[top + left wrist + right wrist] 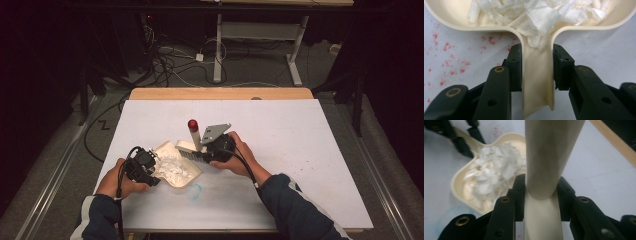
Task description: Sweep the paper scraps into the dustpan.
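Presently on the white table (300,150): one cream dustpan (176,170), lying flat near the front edge, left of centre, its pan loaded with torn white paper scraps (175,169). Its handle points toward the person's left hand, so its long axis runs diagonally from that hand up and right toward the table's middle. The left gripper (537,72) is clamped on this handle, one pad against each side. One cream hand brush (192,146) with dark bristles and a red-tipped handle, just beside the pan's far rim; the handle tilts up and away from the person. The right gripper (541,197) is closed around the brush handle. Faint red specks mark the table by the dustpan.
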